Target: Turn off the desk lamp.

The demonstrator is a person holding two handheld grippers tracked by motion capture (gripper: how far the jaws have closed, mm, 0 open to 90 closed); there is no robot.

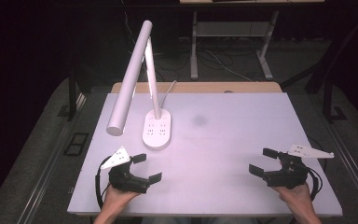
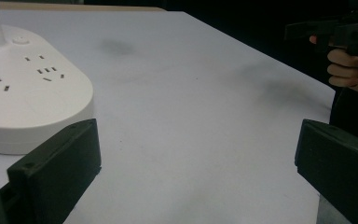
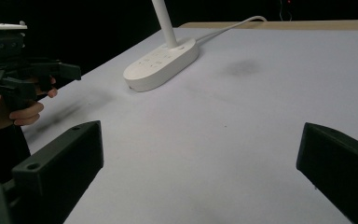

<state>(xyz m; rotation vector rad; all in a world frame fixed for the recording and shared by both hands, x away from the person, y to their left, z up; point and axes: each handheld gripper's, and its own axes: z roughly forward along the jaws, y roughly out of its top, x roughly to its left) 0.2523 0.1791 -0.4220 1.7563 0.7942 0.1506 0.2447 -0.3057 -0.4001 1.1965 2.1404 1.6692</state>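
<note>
Nearest to me, at the near edge of the tabletop [image 1: 242, 140], my left claw [image 1: 147, 168] sits with its jaws spread wide and holding nothing, resting low over the white surface. The desk lamp [image 1: 157, 128] is the thing closest to it: its oval white base with the socket slots lies just beyond and slightly to the right of that claw's tip in the high view, and in the left gripper view the base [image 2: 28, 93] sits just past my left-hand jaw, near but not touching. My worry is the long tilted lamp head [image 1: 128, 84], which hangs out over the tabletop above and ahead of my left claw; if I lift or swing in carelessly I could knock it and tip or slide the whole lamp, and the cord [image 1: 168, 91] trailing off the far edge could snag or drag. A pinch on the smooth, rounded base would likely slip off too. Farther right, well apart from the lamp, my right claw [image 1: 263, 161] also stands spread and empty, with bare tabletop between it and the base [image 3: 161, 63].
</note>
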